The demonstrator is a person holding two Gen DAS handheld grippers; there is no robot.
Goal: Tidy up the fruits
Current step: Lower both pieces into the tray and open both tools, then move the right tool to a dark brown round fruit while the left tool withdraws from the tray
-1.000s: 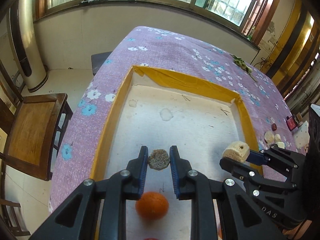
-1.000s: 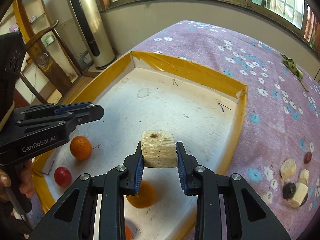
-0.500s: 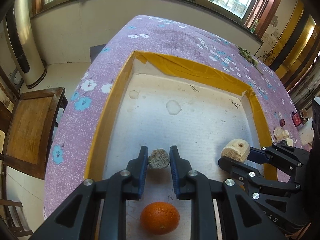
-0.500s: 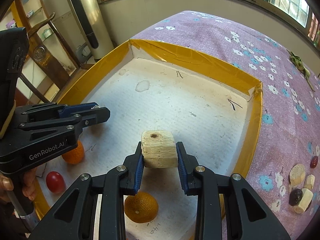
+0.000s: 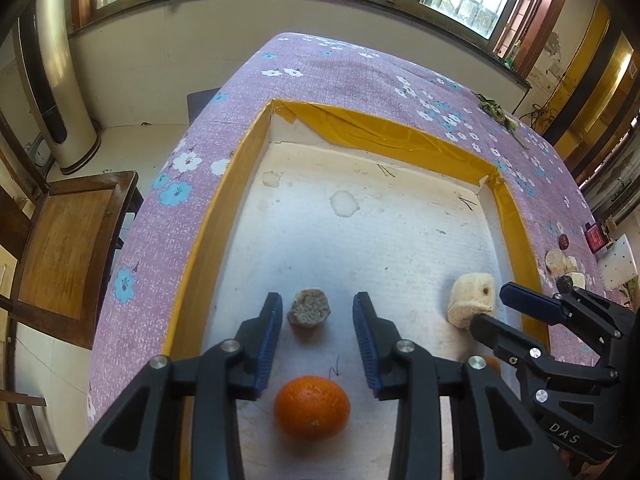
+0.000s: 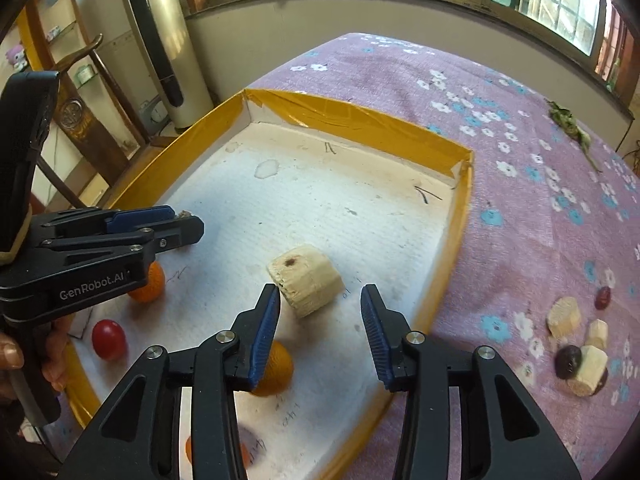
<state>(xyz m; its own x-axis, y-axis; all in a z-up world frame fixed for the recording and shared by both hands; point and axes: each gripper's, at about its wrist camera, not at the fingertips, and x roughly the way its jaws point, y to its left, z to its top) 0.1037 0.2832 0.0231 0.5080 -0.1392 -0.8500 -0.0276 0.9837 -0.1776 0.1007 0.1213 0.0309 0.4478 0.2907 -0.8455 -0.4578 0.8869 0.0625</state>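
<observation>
Left gripper [image 5: 316,316] jaws just spread, grey-brown chunk [image 5: 309,312] loose between on tray [image 5: 400,240], orange [image 5: 311,407] at 6 o'clock; right gripper [image 6: 320,312] jaws just spread, pale chunk [image 6: 306,285] tilted near left pad; risk: retreating pad clips chunk, rolls it toward 3 o'clock rim.

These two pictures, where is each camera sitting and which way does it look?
Left wrist view: on the left gripper, looking down along its open fingers at a grey-brown chunk in the yellow-edged tray; no body visible.
Right wrist view: on the right gripper, aimed down at a pale chunk in that tray; a hand holds the other gripper.
Shared: tray, both chunks, each other's gripper, the flowered purple cloth.
</observation>
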